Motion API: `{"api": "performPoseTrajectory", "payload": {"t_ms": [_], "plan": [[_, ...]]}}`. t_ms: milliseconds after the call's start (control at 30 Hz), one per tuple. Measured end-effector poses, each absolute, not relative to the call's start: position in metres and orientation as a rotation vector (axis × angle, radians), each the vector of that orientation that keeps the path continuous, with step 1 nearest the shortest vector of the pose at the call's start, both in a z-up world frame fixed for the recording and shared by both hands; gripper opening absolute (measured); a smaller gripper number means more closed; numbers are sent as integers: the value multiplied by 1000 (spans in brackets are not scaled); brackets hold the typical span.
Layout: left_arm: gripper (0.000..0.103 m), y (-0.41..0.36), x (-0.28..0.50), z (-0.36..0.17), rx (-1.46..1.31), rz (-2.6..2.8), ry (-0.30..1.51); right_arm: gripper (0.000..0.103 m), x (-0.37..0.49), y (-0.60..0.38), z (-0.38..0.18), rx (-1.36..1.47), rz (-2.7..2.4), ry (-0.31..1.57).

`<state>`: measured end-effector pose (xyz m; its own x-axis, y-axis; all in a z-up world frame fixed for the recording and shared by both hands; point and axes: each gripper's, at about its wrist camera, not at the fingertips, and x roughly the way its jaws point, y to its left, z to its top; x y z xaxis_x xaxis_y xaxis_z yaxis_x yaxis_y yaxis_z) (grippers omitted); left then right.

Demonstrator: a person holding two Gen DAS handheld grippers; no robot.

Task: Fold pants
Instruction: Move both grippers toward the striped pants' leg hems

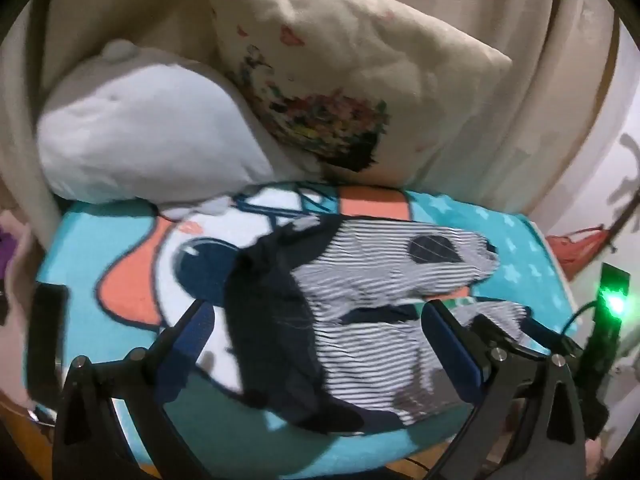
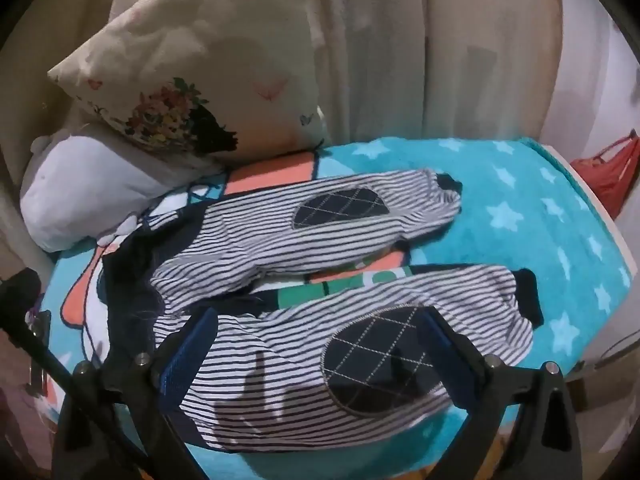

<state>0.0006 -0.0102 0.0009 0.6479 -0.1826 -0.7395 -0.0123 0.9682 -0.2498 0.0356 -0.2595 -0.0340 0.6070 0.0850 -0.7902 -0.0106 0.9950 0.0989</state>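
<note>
Small navy-and-white striped pants with a dark navy waistband and quilted navy knee patches lie spread on a turquoise cartoon blanket, legs pointing right and apart. In the left wrist view the pants show waistband first. My left gripper is open above the waistband and hip. My right gripper is open above the near leg, straddling its knee patch. Neither holds cloth.
A floral cream pillow and a white plush cushion lean at the back left against beige curtains. A red object sits off the right edge. A green-lit device shows at the right.
</note>
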Motion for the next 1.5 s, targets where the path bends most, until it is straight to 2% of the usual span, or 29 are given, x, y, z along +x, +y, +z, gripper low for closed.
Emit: {"api": "performPoseTrajectory", "payload": {"t_ms": [133, 300, 700, 1033, 1500], "plan": [[103, -16, 3, -6, -237, -114, 902, 101, 38, -256, -36, 62, 78, 913], [103, -15, 1, 5, -200, -20, 860, 99, 44, -258, -42, 58, 97, 946], [103, -20, 11, 1, -241, 119, 902, 81, 55, -284, -56, 92, 157, 984], [103, -47, 20, -4, -267, 132, 938, 81, 67, -308, -62, 84, 201, 1004], [103, -112, 37, -7, -110, 140, 974, 81, 82, -344, -79, 123, 237, 1039]]}}
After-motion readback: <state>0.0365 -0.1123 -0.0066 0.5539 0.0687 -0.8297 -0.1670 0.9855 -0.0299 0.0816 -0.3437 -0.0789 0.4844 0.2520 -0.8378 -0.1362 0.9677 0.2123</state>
